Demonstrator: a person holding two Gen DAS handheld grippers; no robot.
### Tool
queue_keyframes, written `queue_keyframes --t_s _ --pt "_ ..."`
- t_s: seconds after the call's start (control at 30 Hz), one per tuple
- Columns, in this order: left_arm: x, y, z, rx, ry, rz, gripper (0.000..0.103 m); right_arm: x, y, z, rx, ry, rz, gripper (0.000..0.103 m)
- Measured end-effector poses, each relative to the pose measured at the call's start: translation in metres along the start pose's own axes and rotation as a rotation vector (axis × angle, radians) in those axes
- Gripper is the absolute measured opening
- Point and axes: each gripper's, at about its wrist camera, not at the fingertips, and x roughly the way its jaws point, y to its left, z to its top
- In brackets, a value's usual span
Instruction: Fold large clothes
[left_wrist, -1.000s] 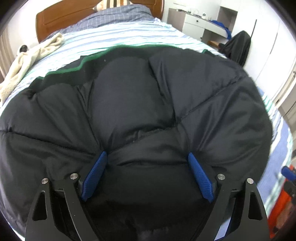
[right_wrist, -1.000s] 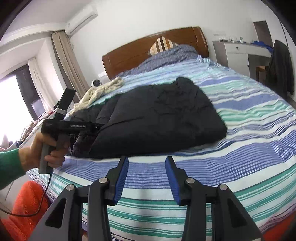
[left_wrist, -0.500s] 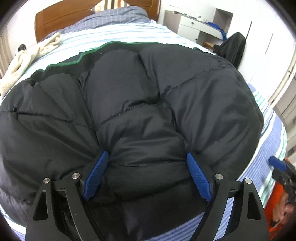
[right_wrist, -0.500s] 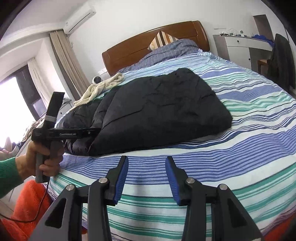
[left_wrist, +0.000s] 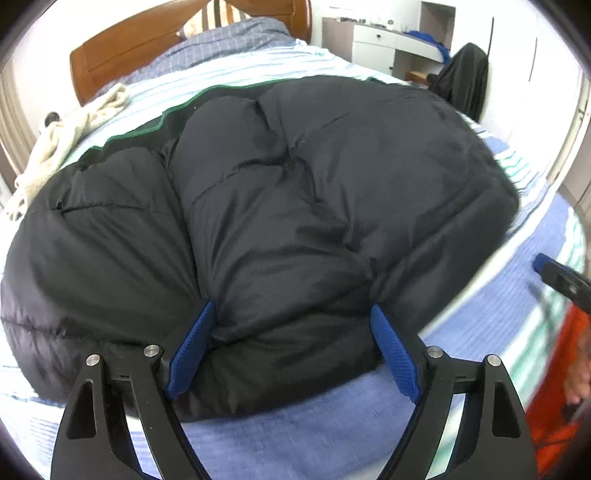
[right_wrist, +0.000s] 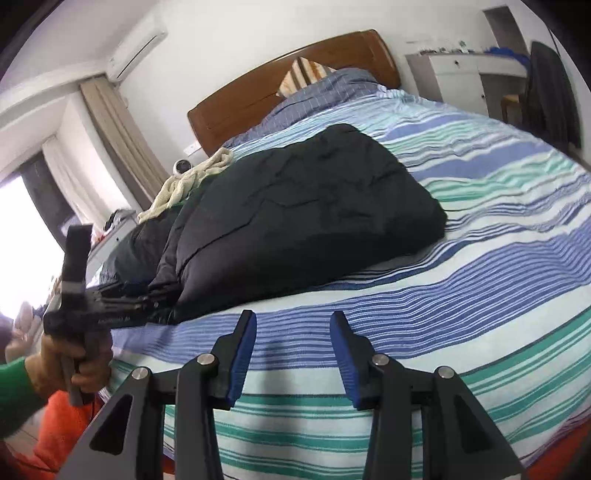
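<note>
Nearest to us, the left gripper (left_wrist: 291, 332) sits at the near edge of the black down jacket (left_wrist: 295, 192), jaws spread wide with a fat roll of padding bulging between the blue pads (left_wrist: 192, 347). Whether those pads are truly pinching or just straddling the bulge, I cannot tell from here. Off to the jacket's right, the right gripper (right_wrist: 293, 354) hovers over bare striped bedspread (right_wrist: 480, 314), fingers parted and nothing between them.

The jacket lies in a thick bundle on the bed, across its near half, a green-trimmed edge (left_wrist: 147, 127) showing on its far side. Beyond that edge lies a cream towel (left_wrist: 66, 133), then the wooden headboard (right_wrist: 295, 77).

How will it handle? Light and very soft, I'd judge, with a slick shell (the kind that slides out of a shallow pinch) and springy fill. Best hold: deep on a seam or the folded near edge, both grippers well apart.
</note>
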Motion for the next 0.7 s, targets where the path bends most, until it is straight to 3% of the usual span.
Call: queue_keyframes --t_s 0.07,0.13,0.27,0.4,0.53,0.63,0.7 --pt "-0.019 0.005 0.004 -0.037 -0.017 -0.059 0.085 -0.006 -0.015 0.006 0.079 -0.008 -0.014 0.053" --pt "-0.034 0.018 0.016 -0.101 -0.055 -0.096 0.085 -0.012 -0.033 0.013 0.173 -0.035 -0.016 0.071" --pt "-0.039 0.05 0.057 -0.22 -0.127 -0.057 0.085 0.002 -0.068 0.046 0.359 -0.023 0.024 0.072" --pt "-0.018 0.053 0.078 -0.233 -0.134 -0.03 0.085 0.02 -0.08 0.059 0.531 0.054 0.109 0.074" --pt "0.032 0.046 0.066 -0.241 -0.017 -0.016 0.083 0.04 -0.08 0.057 0.588 0.101 0.095 0.073" --pt "0.048 0.04 0.054 -0.192 -0.042 0.027 0.087 0.054 -0.082 0.057 0.648 0.115 0.079 0.073" --pt "0.048 0.038 0.053 -0.195 -0.034 0.033 0.087 0.065 -0.079 0.061 0.671 0.127 0.118 0.073"
